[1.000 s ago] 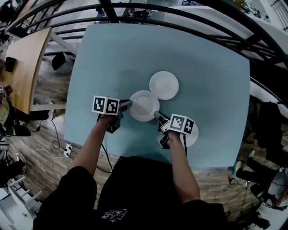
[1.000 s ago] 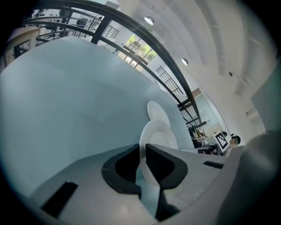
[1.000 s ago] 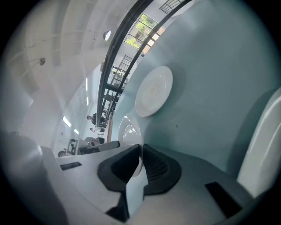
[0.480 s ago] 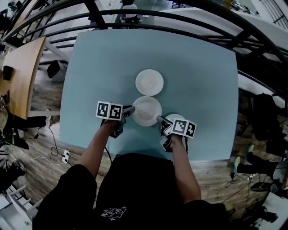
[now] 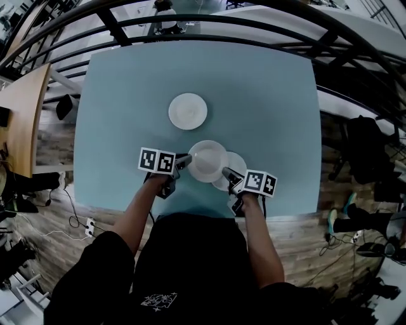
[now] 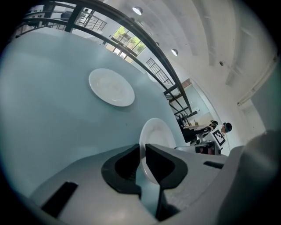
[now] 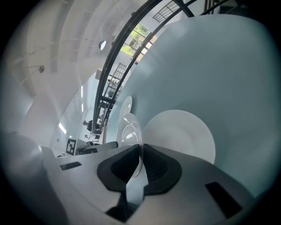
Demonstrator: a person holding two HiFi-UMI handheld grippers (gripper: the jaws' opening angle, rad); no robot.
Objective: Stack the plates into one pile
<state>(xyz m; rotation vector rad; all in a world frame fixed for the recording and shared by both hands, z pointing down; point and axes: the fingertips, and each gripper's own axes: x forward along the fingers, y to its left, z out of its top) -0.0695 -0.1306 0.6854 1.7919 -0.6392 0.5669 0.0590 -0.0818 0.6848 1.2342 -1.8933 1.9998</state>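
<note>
**One plate clamped at both rims, over a second**

The left gripper is closed down to a narrow gap, and the near rim of a white plate is pinched between its dark pads. The right gripper is drawn in tighter, and the opposite rim of the same plate is caught between its jaws. The held plate is thus spanned from one gripper to the other, carried between them in front of the person.

Just ahead of the right gripper, a second plate is seen lying flat on the pale blue bench. In the head view, its left part is covered by the held plate, and only its right edge is left showing beside the right gripper. Whether the two plates touch cannot be told.

A third plate is set flat on the bench ahead of the left gripper, well apart from it and from the other two plates. Beyond the far edge of the bench, a dark railing is seen curving across.
</note>
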